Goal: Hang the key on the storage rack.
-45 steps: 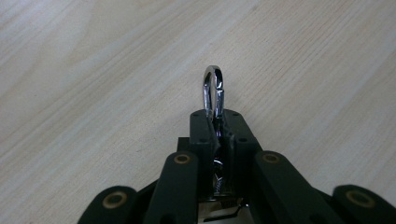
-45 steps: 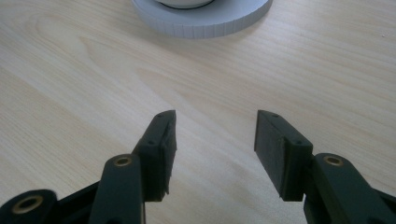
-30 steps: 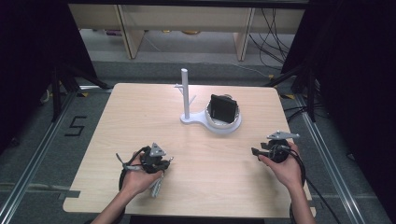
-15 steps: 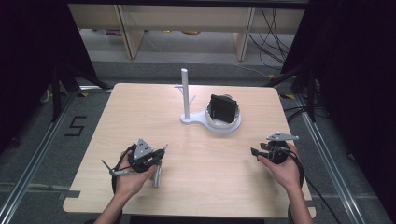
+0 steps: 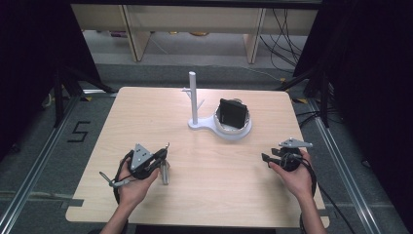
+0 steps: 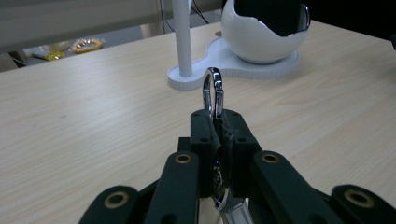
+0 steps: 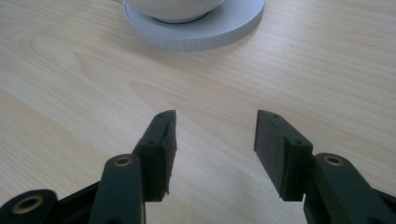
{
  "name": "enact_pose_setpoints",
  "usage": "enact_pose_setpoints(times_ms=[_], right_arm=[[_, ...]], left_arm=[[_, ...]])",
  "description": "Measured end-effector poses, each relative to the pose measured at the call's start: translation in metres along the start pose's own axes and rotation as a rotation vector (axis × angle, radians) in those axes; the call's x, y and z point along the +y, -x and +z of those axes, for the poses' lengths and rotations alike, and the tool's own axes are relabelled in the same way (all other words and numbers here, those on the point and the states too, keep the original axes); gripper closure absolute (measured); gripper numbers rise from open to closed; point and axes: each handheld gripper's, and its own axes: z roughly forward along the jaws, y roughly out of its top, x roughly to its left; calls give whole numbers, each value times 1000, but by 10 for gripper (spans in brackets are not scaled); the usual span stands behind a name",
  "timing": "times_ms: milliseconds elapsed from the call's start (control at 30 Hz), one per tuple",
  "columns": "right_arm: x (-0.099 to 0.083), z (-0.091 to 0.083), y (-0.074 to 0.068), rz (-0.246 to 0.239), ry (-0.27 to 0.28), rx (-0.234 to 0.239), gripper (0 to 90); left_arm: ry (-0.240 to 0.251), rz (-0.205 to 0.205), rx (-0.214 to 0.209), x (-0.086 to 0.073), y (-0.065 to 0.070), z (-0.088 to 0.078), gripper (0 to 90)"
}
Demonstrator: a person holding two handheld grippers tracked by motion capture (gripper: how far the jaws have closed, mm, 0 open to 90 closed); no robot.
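Left hand-held gripper [image 6: 215, 128] is clamped on a metal clasp [image 6: 212, 93], the silver loop standing upright above the closed jaws and a strap end hanging out below them. In the high view this gripper [image 5: 163, 155] sits over the near-left part of the bench [image 5: 146, 112], with the strap [image 5: 165, 171] trailing down toward the wood. Pinching the clasp low leaves its loop free, which looks meant for hooking over something. Ahead of it stands a white stand [image 5: 195, 100] with a tall post and a small side peg, joined to a round cup holding a dark block [image 5: 233, 113]; the loop points toward that post [image 6: 183, 37], so hanging it there seems the likely aim.

Right hand-held gripper [image 7: 212, 140] has its jaws apart with nothing between them, held low over bare wood at the near-right [image 5: 267, 158], probably waiting to steady the stand's base [image 7: 205, 28].
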Motion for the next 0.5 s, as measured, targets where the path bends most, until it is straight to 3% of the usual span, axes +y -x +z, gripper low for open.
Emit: enact_pose_setpoints(times_ms=[267, 333, 500], right_arm=[[-2, 0, -5, 23, 45, -31, 499], [-2, 0, -5, 15, 40, -19, 500], [-4, -1, -7, 45, 88, -51, 501]], left_arm=[[70, -17, 37, 3, -4, -5, 836], [82, -8, 40, 4, -4, -6, 836], [103, 2, 55, 8, -5, -7, 836]])
